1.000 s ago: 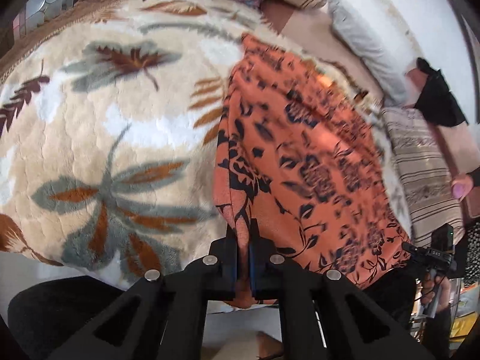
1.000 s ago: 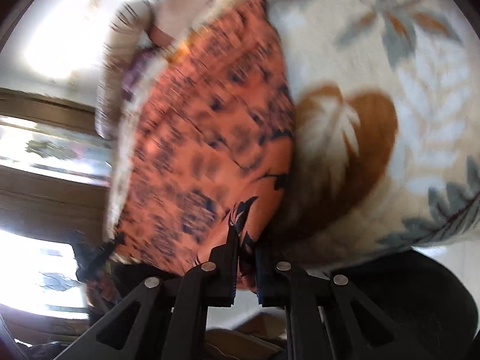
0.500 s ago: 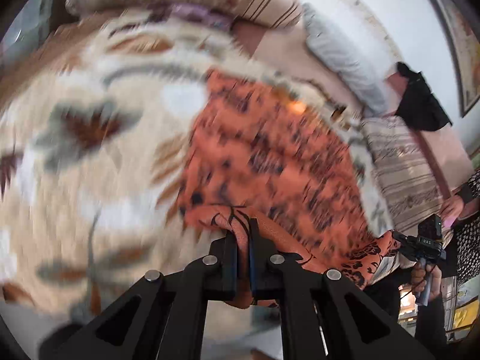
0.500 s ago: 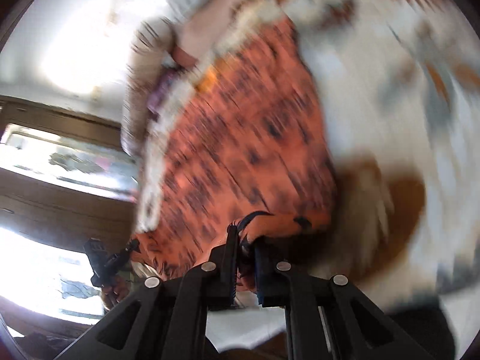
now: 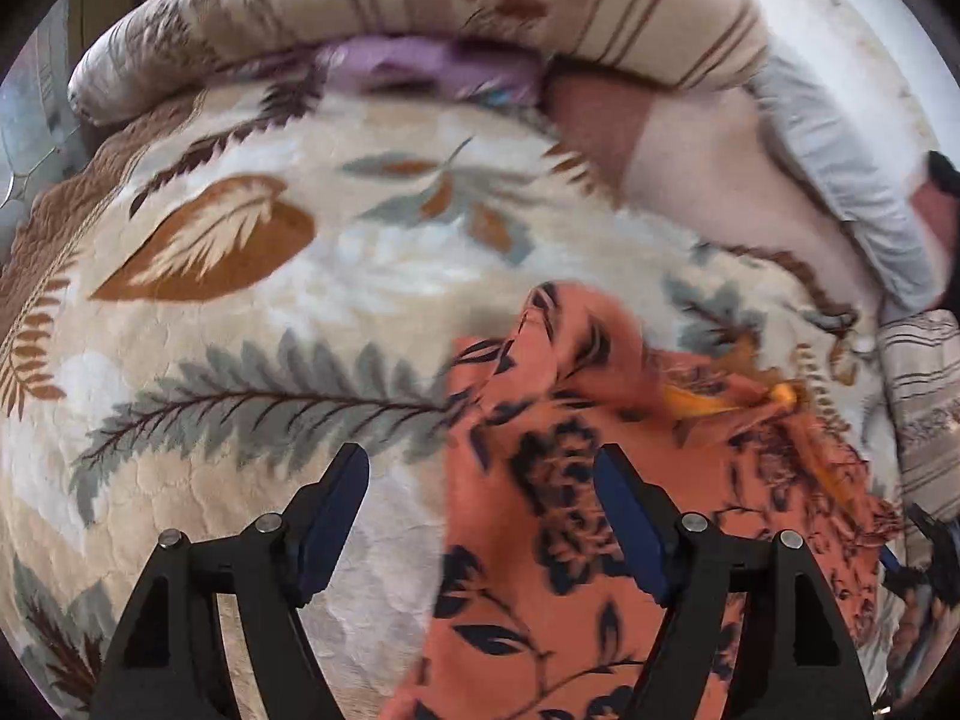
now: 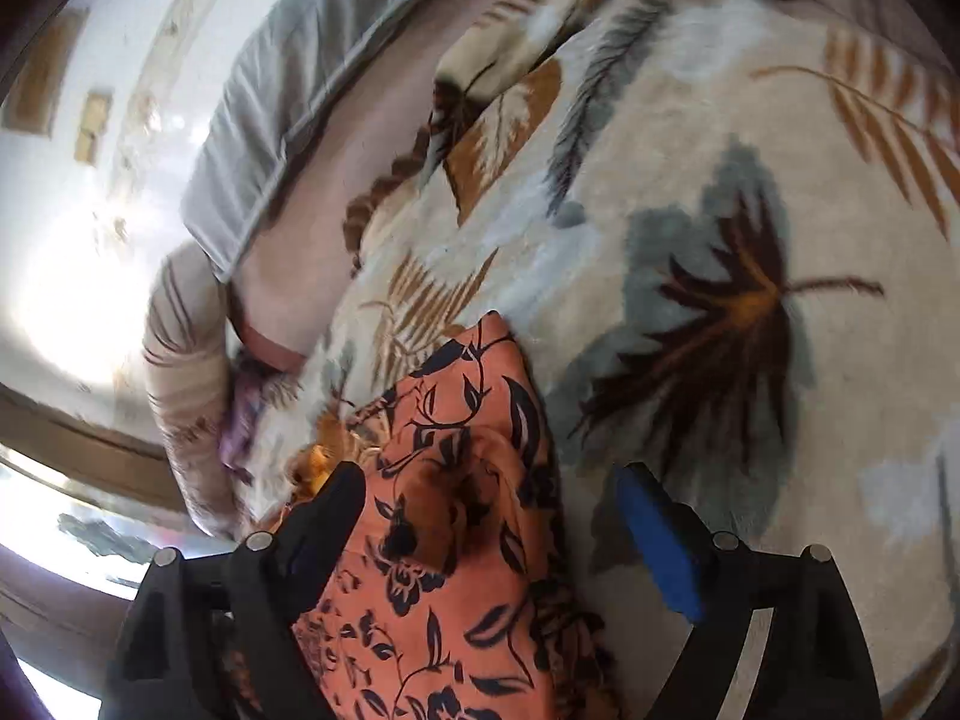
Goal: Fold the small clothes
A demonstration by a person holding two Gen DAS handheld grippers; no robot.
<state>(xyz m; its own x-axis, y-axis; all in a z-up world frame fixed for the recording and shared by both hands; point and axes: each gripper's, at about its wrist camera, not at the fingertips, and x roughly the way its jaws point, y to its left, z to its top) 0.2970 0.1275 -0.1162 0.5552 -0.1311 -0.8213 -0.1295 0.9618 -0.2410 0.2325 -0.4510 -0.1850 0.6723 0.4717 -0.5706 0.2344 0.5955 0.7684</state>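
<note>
Both grippers, left & right, just opened wide, holding nothing; orange garment dropped folded on bed blanket. Next: square edges, smooth creases.

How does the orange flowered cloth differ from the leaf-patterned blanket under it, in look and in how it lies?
The orange flowered cloth is thin and orange with dark flowers; the leaf-patterned blanket is thick, plush and cream with grey and brown leaves. The cloth is folded over and wrinkled; the blanket lies spread out and mostly smooth. The cloth covers only a small part; the blanket fills most of both views. Both carry a plant pattern.
</note>
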